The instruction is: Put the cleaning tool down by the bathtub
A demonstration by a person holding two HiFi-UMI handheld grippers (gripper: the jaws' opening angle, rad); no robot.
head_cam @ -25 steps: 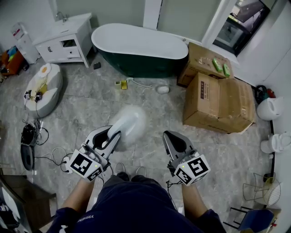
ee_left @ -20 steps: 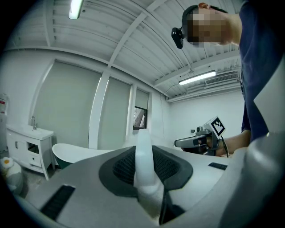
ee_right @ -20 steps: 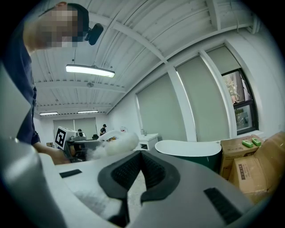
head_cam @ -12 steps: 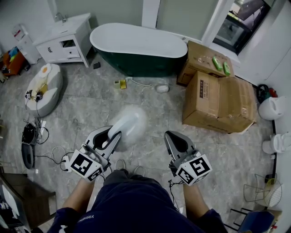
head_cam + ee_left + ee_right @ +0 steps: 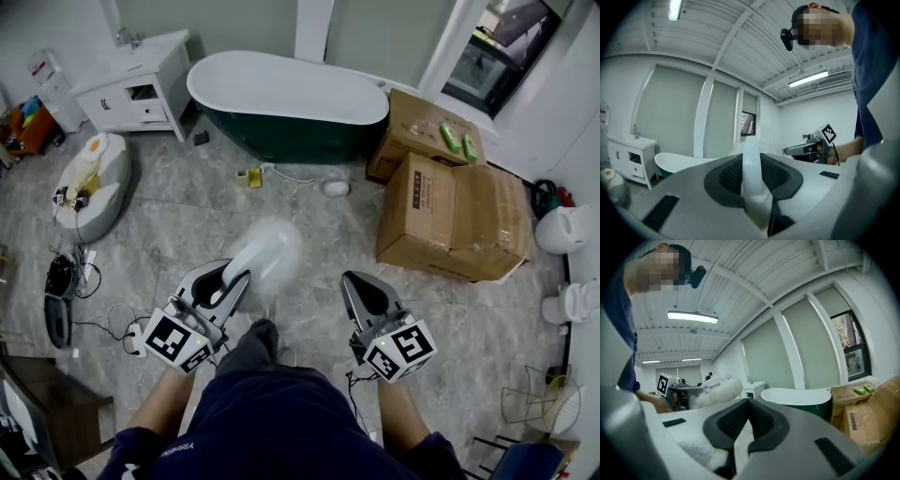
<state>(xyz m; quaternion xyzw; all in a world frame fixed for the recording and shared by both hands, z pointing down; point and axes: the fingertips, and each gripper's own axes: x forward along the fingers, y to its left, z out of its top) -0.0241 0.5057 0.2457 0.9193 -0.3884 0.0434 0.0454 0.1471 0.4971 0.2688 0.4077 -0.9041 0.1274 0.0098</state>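
Note:
The cleaning tool point(image 5: 267, 253) is a fluffy white duster head on a pale handle point(image 5: 751, 168). My left gripper point(image 5: 228, 281) is shut on that handle, and the head sticks out ahead of the jaws, above the grey tiled floor. In the right gripper view the duster point(image 5: 717, 389) shows at the left. My right gripper point(image 5: 356, 283) is level with the left one, shut, with nothing between its pads point(image 5: 740, 420). The dark green bathtub point(image 5: 291, 98) with its white inside stands well ahead of both grippers, and also shows as the bathtub point(image 5: 797, 397) and the bathtub point(image 5: 684, 161).
Two cardboard boxes point(image 5: 459, 211) stand right of the tub. A white vanity cabinet point(image 5: 136, 84) is left of it, with a white cushion point(image 5: 89, 183) and cables on the floor below. A small yellow item point(image 5: 248, 175) and a white one point(image 5: 335, 187) lie before the tub.
Both grippers have come a little forward toward the bathtub, the duster still held in the left one. The person's leg has stepped forward between the arms.

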